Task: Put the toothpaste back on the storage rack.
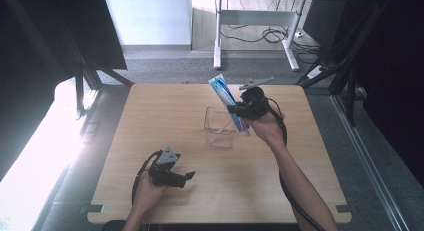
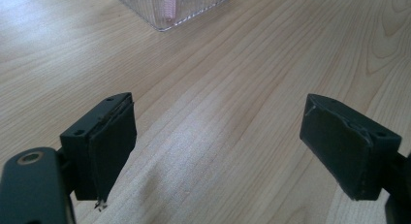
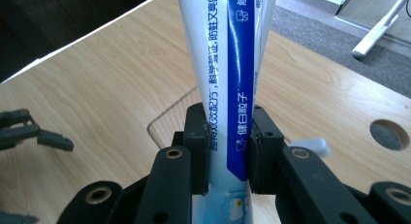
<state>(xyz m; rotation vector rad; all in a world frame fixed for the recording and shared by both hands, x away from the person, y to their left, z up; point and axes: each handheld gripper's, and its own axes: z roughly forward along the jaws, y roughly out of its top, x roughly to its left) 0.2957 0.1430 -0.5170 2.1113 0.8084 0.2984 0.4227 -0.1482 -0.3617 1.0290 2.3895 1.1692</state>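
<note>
The tube [image 1: 228,102], white and blue with printed characters, is clamped in the right gripper [image 1: 243,110] and held tilted above the table [image 1: 150,116], its flat crimped end up and away from the person, its lower end slanting down beside the right rim of the cup [image 1: 220,127]. In the right gripper view the tube [image 3: 231,83] rises between the two jaws, which press on it from both sides; its top is cut off by the frame edge and its bottom end is hidden behind the gripper [image 3: 228,141] body, so the cap cannot be seen there. Whether the lower end touches the cup rim cannot be told from the high view.

The cup is clear, square-sided, and stands near the table's middle. A thin pink thing leans inside it, too small to make out; in the left gripper view only the ribbed base of the cup [image 2: 169,6] shows at the top edge, with a pink strip showing through it.

The left gripper [image 1: 186,176] rests low near the front left of the table, well apart from the cup, its jaws spread wide with nothing between them; in its own view the gripper [image 2: 218,146] frames bare wood grain. In the right gripper view the cup's rim is a faint outline behind the jaws, and a round hole [image 3: 387,134] in the tabletop shows at right
</note>
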